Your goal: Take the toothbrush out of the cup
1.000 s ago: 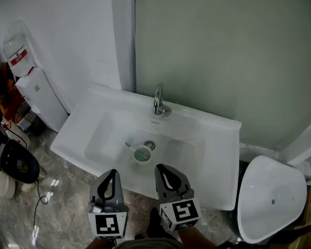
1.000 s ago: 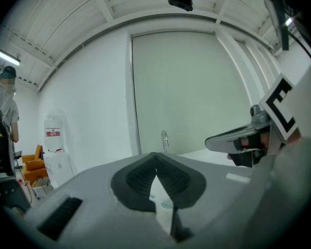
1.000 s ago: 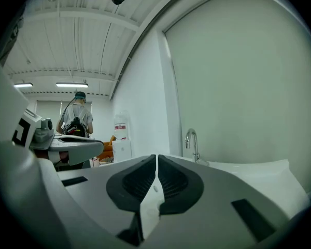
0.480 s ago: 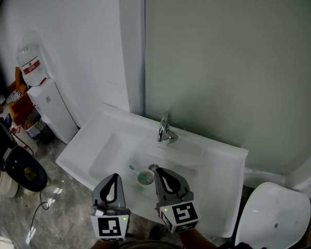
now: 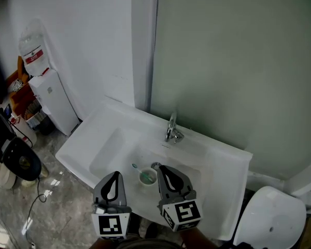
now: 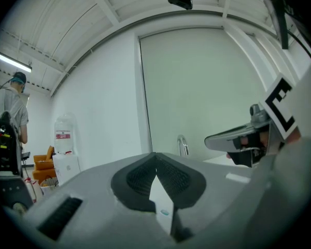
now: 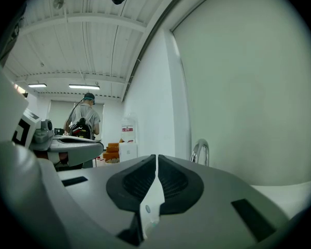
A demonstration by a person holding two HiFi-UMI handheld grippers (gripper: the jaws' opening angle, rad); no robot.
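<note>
A small pale-green cup (image 5: 146, 177) stands in the white sink (image 5: 217, 160), near the drain. In it leans a toothbrush (image 5: 137, 168) whose teal head points up and to the left. My right gripper (image 5: 161, 168) is shut and empty, its tip just right of the cup and above the basin. Over the sink's front edge, left of the cup, my left gripper (image 5: 114, 175) is also shut with nothing in it. The left gripper (image 6: 155, 157) and the right gripper (image 7: 156, 160) both point level at the faucet (image 7: 200, 152). Neither touches the cup.
The chrome faucet (image 5: 172, 131) stands at the back of the sink, before a grey-green panel. A water dispenser (image 5: 46, 95) is at the left wall and a white toilet (image 5: 269, 217) at the lower right. A person (image 7: 85, 118) stands far off.
Both grippers have come forward toward the sink, still shut. The cup now lies close beside the right gripper's tip, and the view takes in more of the wall.
</note>
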